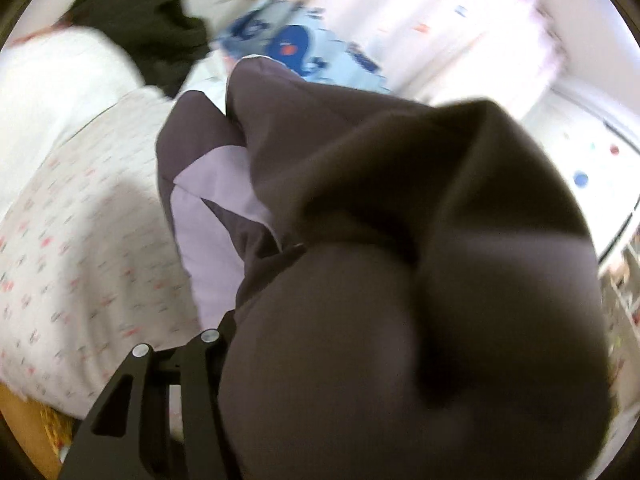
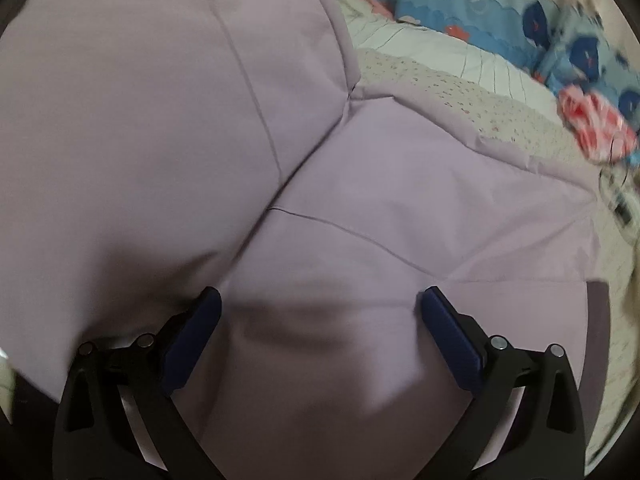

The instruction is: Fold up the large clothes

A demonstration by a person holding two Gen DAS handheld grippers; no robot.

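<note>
The left hand-held gripper (image 1: 248,356) is mostly buried under a dark brown garment (image 1: 380,240) with lilac lining, bunched from centre to 5 o'clock over the patterned bed sheet (image 1: 80,220); whether it pinches the cloth I cannot tell. The right hand-held gripper (image 2: 320,320) stands spread, fingers (image 2: 196,332) resting on the lilac lining (image 2: 360,200).
</note>
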